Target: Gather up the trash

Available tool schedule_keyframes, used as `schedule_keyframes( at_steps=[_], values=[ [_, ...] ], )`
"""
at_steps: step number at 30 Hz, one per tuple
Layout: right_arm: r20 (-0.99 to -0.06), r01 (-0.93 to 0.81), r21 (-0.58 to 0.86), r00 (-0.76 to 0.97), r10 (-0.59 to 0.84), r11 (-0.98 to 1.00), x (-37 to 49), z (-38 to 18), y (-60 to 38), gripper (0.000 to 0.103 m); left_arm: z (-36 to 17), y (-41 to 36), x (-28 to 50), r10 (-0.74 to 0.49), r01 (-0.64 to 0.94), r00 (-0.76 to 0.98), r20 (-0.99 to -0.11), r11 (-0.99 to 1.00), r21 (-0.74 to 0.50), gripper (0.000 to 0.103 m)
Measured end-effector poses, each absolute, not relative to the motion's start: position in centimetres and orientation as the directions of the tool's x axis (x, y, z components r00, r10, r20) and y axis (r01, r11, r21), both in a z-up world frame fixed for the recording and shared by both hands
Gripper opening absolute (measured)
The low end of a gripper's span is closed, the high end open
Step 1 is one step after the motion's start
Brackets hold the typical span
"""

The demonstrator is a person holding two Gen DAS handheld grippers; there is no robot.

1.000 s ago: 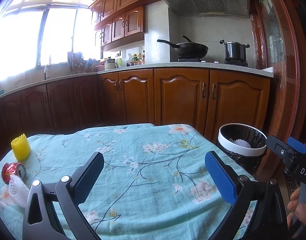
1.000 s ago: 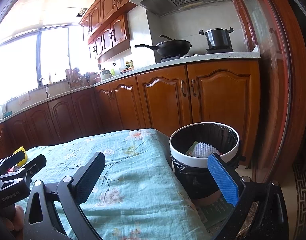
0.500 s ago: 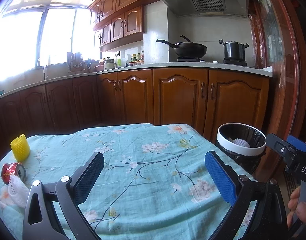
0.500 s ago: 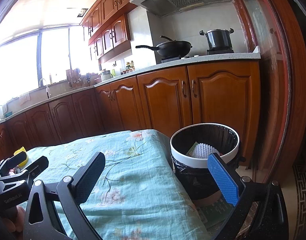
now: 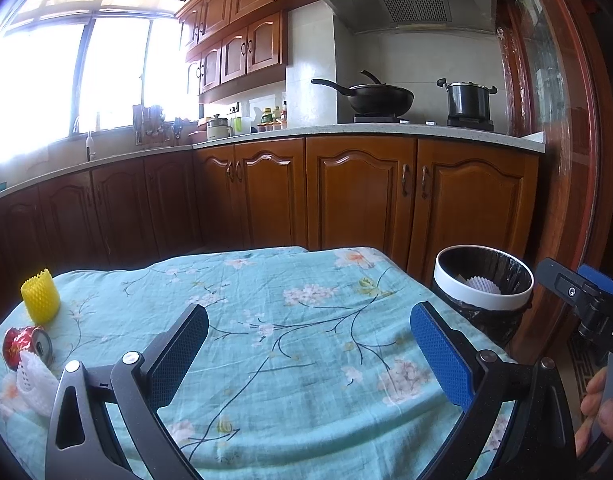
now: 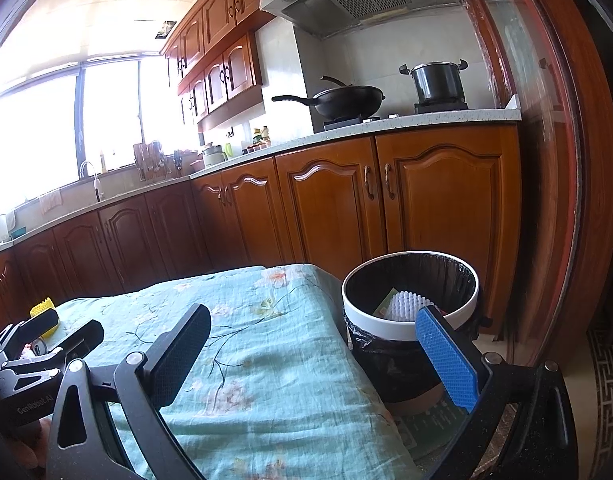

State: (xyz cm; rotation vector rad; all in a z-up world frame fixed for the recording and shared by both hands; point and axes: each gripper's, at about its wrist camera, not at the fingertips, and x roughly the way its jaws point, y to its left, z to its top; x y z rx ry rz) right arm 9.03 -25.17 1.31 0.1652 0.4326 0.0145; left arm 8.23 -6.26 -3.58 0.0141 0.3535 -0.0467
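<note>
- Left gripper (image 5: 308, 350) spread wide and empty, low over the near middle of the floral teal tablecloth (image 5: 290, 320).
- Right gripper (image 6: 312, 350) likewise wide and empty, at the table's near right edge, blue pad in front of the bin.
- Near left on the cloth: crumpled white foam net (image 5: 32, 380) touching a dented red drink can (image 5: 26, 346) lying on its side, open end facing forward.
- Just beyond, upright yellow foam net sleeve (image 5: 40, 296) with a jagged top rim, apart from the can.
- Right of the table, on the floor: white-rimmed trash bin (image 6: 410, 322) lined with a black bag, already containing a white foam net (image 6: 406, 306) and green paper.
- Far: wooden kitchen cabinets (image 5: 346, 192), wok (image 5: 376, 98) and pot (image 5: 466, 98) on the stove.
</note>
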Motion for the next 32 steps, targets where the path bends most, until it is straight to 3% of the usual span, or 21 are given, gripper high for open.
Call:
schedule_keyframes(
  at_steps=[32],
  values=[
    [-0.442,0.011,0.177,0.894,0.07,0.984,10.1,1.1,-24.6,0.103,-3.5,-4.8,9.4,-0.059,0.053,0.929,-0.366,0.998,-0.024,0.102]
  ],
)
